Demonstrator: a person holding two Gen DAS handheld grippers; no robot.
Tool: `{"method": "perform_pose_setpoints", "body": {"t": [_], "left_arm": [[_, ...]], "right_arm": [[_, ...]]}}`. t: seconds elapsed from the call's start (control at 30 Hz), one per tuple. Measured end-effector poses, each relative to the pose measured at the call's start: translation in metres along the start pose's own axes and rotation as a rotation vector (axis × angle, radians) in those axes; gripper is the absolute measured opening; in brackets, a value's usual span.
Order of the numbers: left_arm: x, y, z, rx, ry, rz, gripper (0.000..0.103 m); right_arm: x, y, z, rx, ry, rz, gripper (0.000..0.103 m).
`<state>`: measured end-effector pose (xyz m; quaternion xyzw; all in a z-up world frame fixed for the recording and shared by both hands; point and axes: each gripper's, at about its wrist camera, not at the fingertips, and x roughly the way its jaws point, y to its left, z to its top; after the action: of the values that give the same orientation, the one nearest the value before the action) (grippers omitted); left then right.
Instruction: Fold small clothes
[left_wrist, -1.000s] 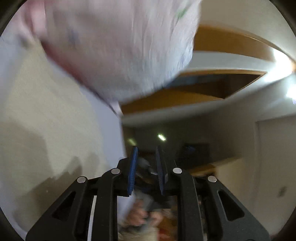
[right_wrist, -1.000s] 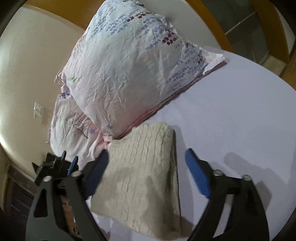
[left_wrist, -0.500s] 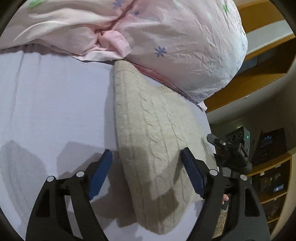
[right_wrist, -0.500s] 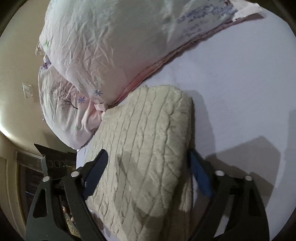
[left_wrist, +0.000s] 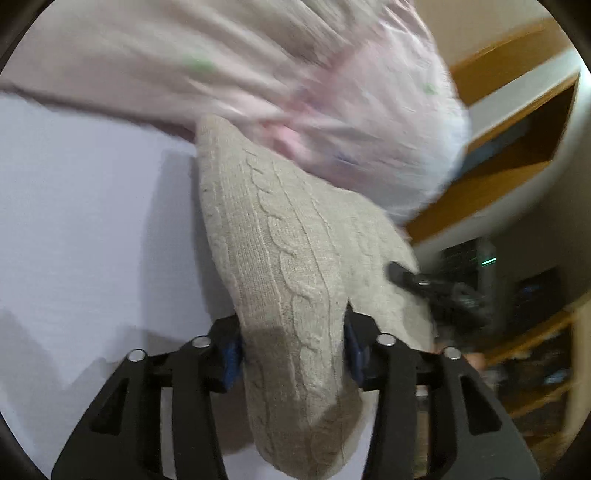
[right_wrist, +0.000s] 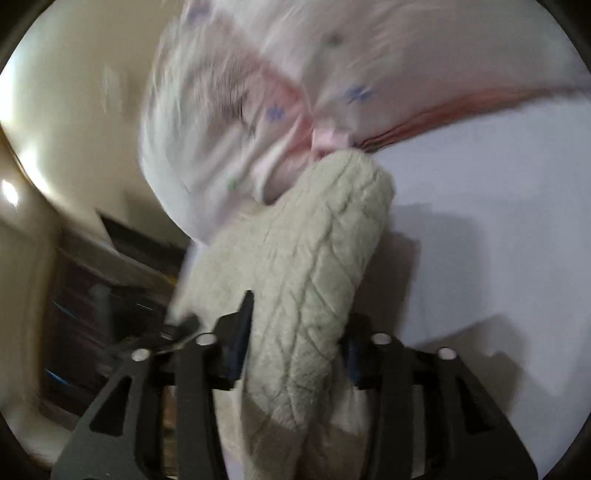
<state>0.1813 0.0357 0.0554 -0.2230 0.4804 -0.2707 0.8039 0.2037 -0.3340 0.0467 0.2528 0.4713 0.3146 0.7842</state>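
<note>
A folded cream cable-knit garment (left_wrist: 280, 258) lies on the white bed sheet (left_wrist: 81, 221), its far end against the floral pillows. My left gripper (left_wrist: 293, 354) is shut on one side of the folded garment; its blue pads press the knit. My right gripper (right_wrist: 295, 350) is shut on the opposite side of the same garment (right_wrist: 314, 258). The right gripper's tip (left_wrist: 424, 284) shows at the garment's far side in the left wrist view.
Pink-white floral pillows (left_wrist: 295, 74) (right_wrist: 258, 92) lie just beyond the garment. A wooden headboard and shelf (left_wrist: 517, 147) stand at the right in the left view. Dark shelving (right_wrist: 92, 314) stands beyond the bed edge. White sheet (right_wrist: 480, 221) spreads to the right.
Both grippers have moved in and closed from wide open onto the two sides of the folded garment. The views are blurred by motion.
</note>
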Motion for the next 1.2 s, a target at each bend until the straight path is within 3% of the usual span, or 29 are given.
{"method": "perform_pose_setpoints", "body": {"t": [0.07,0.13,0.2,0.23,0.27,0.3,0.4,0.47,0.5,0.57,0.6,0.63,0.67,0.8,0.83,0.87,0.9,0.97,1.0,1.03,1.07,1.1,1.13,1.2], "left_arm": [[-0.015,0.018,-0.003,-0.003,-0.023,0.156,0.053],[-0.035,0.031,-0.013,-0.026,-0.055,0.135,0.058],[-0.053,0.033,-0.024,0.004,-0.119,0.186,0.071],[-0.06,0.031,-0.029,0.021,-0.143,0.21,0.073],[-0.066,0.028,-0.035,0.041,-0.166,0.213,0.077],[-0.069,0.023,-0.04,0.053,-0.18,0.21,0.081],[-0.07,0.004,-0.05,0.094,-0.218,0.257,0.09],[-0.077,-0.005,-0.064,0.142,-0.237,0.305,0.095],[-0.077,-0.011,-0.07,0.169,-0.235,0.336,0.099],[-0.077,-0.016,-0.084,0.217,-0.222,0.407,0.102],[-0.076,-0.02,-0.088,0.236,-0.217,0.435,0.102],[-0.076,-0.022,-0.095,0.254,-0.213,0.462,0.102],[-0.075,-0.025,-0.1,0.265,-0.205,0.479,0.102],[-0.066,-0.024,-0.111,0.215,-0.156,0.422,0.102],[-0.063,-0.024,-0.112,0.201,-0.143,0.414,0.102],[-0.057,-0.023,-0.113,0.184,-0.121,0.421,0.102],[-0.052,-0.023,-0.115,0.173,-0.103,0.439,0.102],[-0.043,-0.025,-0.118,0.168,-0.067,0.488,0.102],[-0.04,-0.027,-0.121,0.174,-0.061,0.508,0.102],[-0.039,-0.029,-0.123,0.18,-0.06,0.523,0.102],[-0.036,-0.03,-0.125,0.181,-0.052,0.544,0.102],[-0.033,-0.03,-0.125,0.178,-0.041,0.558,0.102],[-0.03,-0.03,-0.125,0.175,-0.026,0.57,0.102],[-0.021,-0.029,-0.125,0.166,0.011,0.594,0.102]], "right_arm": [[0.017,0.005,0.006,-0.002,0.002,-0.109,0.051],[0.014,-0.003,0.008,0.062,-0.037,-0.064,0.066],[0.013,-0.008,0.01,0.095,-0.046,-0.041,0.067],[0.018,-0.007,0.011,0.098,-0.034,-0.037,0.062],[0.026,-0.005,0.012,0.095,-0.022,-0.027,0.051],[0.031,-0.005,0.014,0.089,-0.023,-0.042,0.01],[0.029,0.002,0.028,0.069,-0.149,-0.159,0.01],[0.03,-0.004,0.039,0.084,-0.173,-0.245,0.01],[0.032,-0.003,0.041,0.074,-0.15,-0.307,0.012],[0.026,0.007,0.034,0.041,-0.152,-0.372,0.026],[0.012,0.018,0.025,0.016,-0.188,-0.407,0.041],[-0.002,0.028,0.014,-0.008,-0.227,-0.371,0.057],[-0.016,0.039,0.001,-0.039,-0.252,-0.265,0.061],[-0.023,0.056,-0.04,-0.063,-0.171,-0.043,0.063],[-0.014,0.049,-0.046,-0.036,-0.126,-0.065,0.068],[0.004,0.034,-0.049,0.003,-0.061,-0.149,0.068],[0.009,0.024,-0.05,0.008,-0.05,-0.226,0.067],[-0.004,0.023,-0.056,0.017,-0.101,-0.249,0.063],[-0.015,0.03,-0.061,0.006,-0.123,-0.27,0.068],[-0.025,0.037,-0.068,-0.017,-0.144,-0.291,0.089],[-0.037,0.047,-0.076,-0.047,-0.188,-0.334,0.101],[-0.052,0.06,-0.095,-0.093,-0.276,-0.394,0.101],[-0.058,0.066,-0.107,-0.129,-0.305,-0.422,0.101],[-0.06,0.072,-0.127,-0.177,-0.296,-0.472,0.101]]}}
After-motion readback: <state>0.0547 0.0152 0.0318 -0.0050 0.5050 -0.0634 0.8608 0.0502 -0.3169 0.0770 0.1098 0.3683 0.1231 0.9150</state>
